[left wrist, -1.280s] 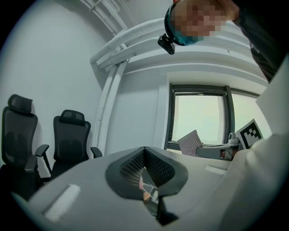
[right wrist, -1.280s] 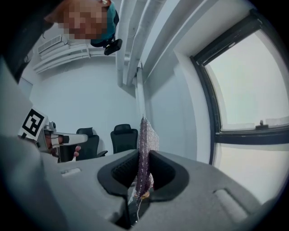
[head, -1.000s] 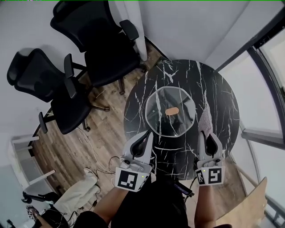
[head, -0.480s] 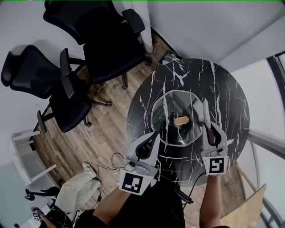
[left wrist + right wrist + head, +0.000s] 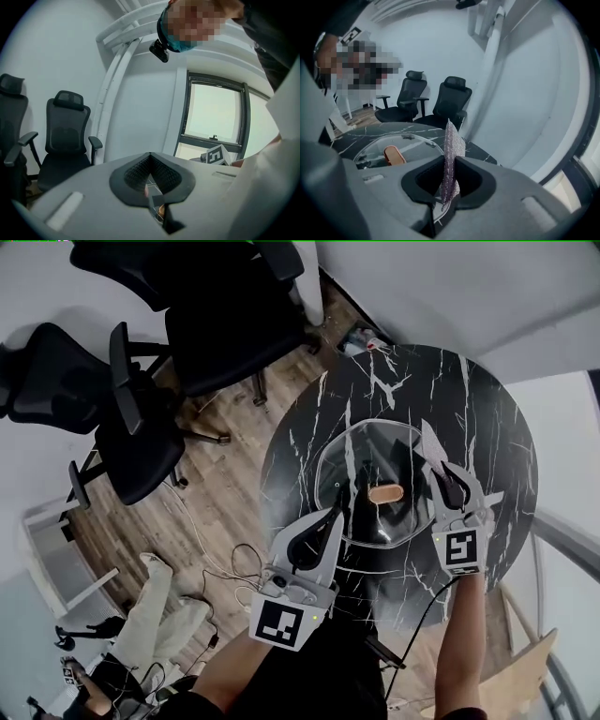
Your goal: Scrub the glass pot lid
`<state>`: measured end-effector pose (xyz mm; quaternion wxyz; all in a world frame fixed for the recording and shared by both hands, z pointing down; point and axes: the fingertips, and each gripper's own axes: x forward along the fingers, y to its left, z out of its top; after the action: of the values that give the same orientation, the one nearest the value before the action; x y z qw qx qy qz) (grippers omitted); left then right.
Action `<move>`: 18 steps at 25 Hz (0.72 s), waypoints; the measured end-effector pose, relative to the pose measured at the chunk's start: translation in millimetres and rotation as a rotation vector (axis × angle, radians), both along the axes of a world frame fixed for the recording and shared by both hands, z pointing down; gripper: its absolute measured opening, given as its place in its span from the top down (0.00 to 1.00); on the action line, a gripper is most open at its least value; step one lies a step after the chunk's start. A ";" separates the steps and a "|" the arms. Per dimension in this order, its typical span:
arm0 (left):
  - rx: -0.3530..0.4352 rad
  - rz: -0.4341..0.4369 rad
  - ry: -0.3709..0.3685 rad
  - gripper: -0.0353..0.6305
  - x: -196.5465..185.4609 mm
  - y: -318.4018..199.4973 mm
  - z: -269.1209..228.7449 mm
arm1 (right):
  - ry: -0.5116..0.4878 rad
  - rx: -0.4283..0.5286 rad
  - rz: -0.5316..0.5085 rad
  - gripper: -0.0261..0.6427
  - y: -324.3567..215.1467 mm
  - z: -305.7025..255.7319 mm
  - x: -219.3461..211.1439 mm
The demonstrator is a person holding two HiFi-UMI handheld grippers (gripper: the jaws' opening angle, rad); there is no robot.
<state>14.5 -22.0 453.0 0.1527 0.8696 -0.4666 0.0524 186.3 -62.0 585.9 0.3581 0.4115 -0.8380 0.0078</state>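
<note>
**Grey shells, black linings, square markers**

Here's my left gripper (image 5: 337, 514): a pale grey plastic shell, smooth and rounded, tapering to a point, with a black lining inside. Its pads (image 5: 137, 171) are black all over, with a fine ribbed, mesh-like texture. At the back sits a white cube (image 5: 281, 622) printed with a black square marker. Over to my right gripper (image 5: 442, 470): same grey shell, same black lining, and its own marker cube (image 5: 460, 548), looking smaller in the head view. A thin dark cable (image 5: 419, 620) trails from it. Below, I'm wearing dark clothing (image 5: 319, 676), forearms uncovered
</note>
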 end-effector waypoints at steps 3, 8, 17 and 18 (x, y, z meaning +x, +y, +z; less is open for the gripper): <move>-0.007 0.011 0.004 0.94 3.0 -2.8 3.2 | 0.073 -0.034 -0.060 0.87 -6.9 16.0 -2.8; -0.011 0.006 0.015 0.94 3.9 -6.9 7.5 | 0.219 -0.092 -0.195 0.87 -9.9 54.3 -7.4; -0.001 0.006 -0.001 0.94 -2.5 -3.3 3.0 | 0.320 -0.151 -0.294 0.87 -12.0 83.6 -12.5; 0.000 0.004 0.000 0.94 -3.7 -2.8 2.5 | 0.326 -0.157 -0.301 0.87 -11.2 85.4 -13.4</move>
<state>10.8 -24.8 455.4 0.1524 0.8705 -0.4650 0.0528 173.0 -73.1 671.3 0.5168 0.2486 -0.8179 -0.0474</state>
